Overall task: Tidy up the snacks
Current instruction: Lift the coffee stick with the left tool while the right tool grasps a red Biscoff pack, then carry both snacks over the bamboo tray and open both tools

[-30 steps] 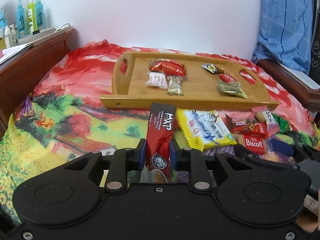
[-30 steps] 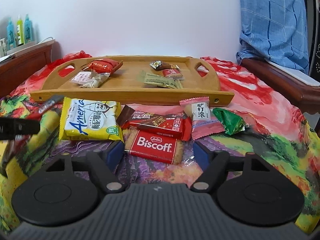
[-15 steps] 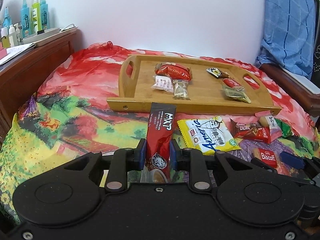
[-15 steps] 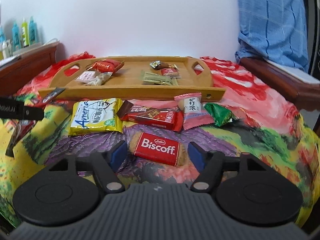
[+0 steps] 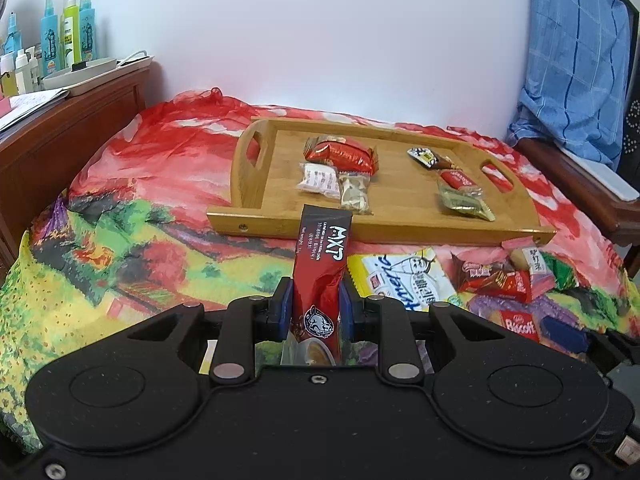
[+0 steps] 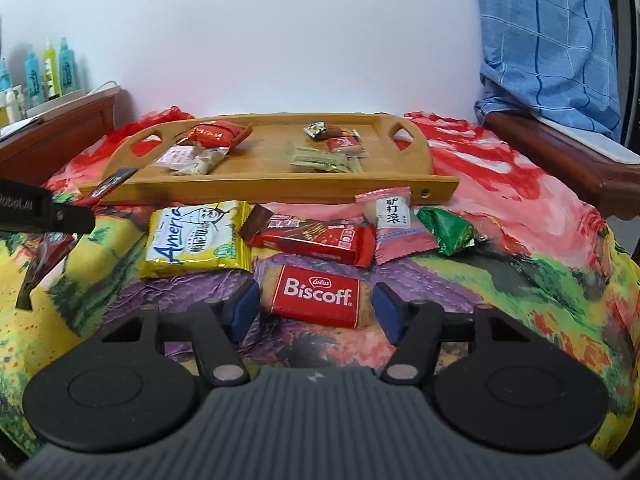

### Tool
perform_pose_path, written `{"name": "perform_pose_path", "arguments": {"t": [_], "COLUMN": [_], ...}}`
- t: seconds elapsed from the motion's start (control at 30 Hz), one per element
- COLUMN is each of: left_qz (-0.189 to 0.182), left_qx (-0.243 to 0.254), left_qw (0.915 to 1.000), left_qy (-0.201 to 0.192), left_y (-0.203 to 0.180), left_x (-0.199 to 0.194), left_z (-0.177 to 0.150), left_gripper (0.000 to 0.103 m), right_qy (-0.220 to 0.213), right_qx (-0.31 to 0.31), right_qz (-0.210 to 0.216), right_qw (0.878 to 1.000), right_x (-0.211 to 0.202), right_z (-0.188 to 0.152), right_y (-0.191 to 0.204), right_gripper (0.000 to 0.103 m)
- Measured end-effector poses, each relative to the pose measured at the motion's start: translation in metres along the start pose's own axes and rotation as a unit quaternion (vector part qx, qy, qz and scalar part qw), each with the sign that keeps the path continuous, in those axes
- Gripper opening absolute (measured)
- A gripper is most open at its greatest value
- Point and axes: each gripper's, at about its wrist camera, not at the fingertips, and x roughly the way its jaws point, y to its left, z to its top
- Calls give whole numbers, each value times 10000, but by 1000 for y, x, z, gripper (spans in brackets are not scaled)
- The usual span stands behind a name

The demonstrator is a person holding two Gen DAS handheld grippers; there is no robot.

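My left gripper point(image 5: 316, 304) is shut on a red MXP coffee stick sachet point(image 5: 320, 264), held upright above the colourful bedspread, short of the wooden tray point(image 5: 400, 232). In the right wrist view the Biscoff biscuit point(image 6: 316, 286) lies flat between the blue pads point(image 6: 244, 308) of my right gripper point(image 6: 316, 312). The jaws are closing, with a thin gap still showing on each side. The tray point(image 6: 280, 190) carries several wrapped snacks. The left gripper point(image 6: 40, 212) with its sachet shows at the left edge.
Just beyond the Biscoff lie a yellow wafer packet point(image 6: 196, 240), a red chocolate bar point(image 6: 316, 236), a pink candy point(image 6: 394, 224) and a green wrapper point(image 6: 448, 230). A wooden shelf with bottles point(image 5: 68, 32) stands left; a wooden rail point(image 6: 560, 152) and blue cloth point(image 6: 552, 40) are right.
The right gripper has come down around the Biscoff, which lay beyond its fingertips before, and its jaws have narrowed towards it. The left gripper keeps its hold on the sachet.
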Motion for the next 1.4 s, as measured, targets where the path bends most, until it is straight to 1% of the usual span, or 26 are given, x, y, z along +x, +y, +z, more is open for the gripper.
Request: {"name": "perform_pose_path", "arguments": {"t": [0.13, 0.23, 0.4, 0.57, 0.7, 0.77, 0.83, 1.03, 1.1, 1.23, 1.4], "left_qz": [-9, -16, -80, -144, -152, -111, -129, -154, -109, -18, 92], "left_qx": [7, 38, -45, -84, -174, -118, -183, -500, -577, -679, -721], "left_qw": [10000, 9999, 9997, 9995, 9994, 9996, 9996, 9986, 9982, 9974, 9960], "left_qy": [-64, -118, -211, -274, -256, -241, -191, 1, 100, 259, 512], "left_y": [1, 0, 1, 1, 3, 1, 1, 6, 7, 10, 14], "left_x": [-1, 2, 11, 30, 57, 75, 93, 156, 176, 203, 222], "left_z": [8, 18, 45, 84, 117, 132, 145, 177, 183, 186, 180], "left_gripper": [23, 23, 23, 23, 23, 23, 23, 23, 23, 23, 23], "right_qy": [-55, -203, -475, -552, -461, -429, -403, -353, -324, -183, 23], "right_qx": [32, 47, -52, -71, -100, -156, -217, -516, -624, -735, -698], "right_qz": [32, 67, 44, 16, 23, 36, 45, 299, 377, 513, 617], "right_qw": [10000, 9998, 9988, 9985, 9989, 9990, 9989, 9976, 9968, 9958, 9956], "right_x": [-7, -15, -14, 8, 34, 47, 59, 88, 97, 117, 138], "right_z": [3, 12, 42, 78, 103, 112, 119, 134, 137, 140, 141], "right_y": [-2, -4, -11, -24, -33, -34, -33, -17, -10, 0, 5], "right_gripper": [65, 65, 65, 65, 65, 65, 65, 65, 65, 65, 65]}}
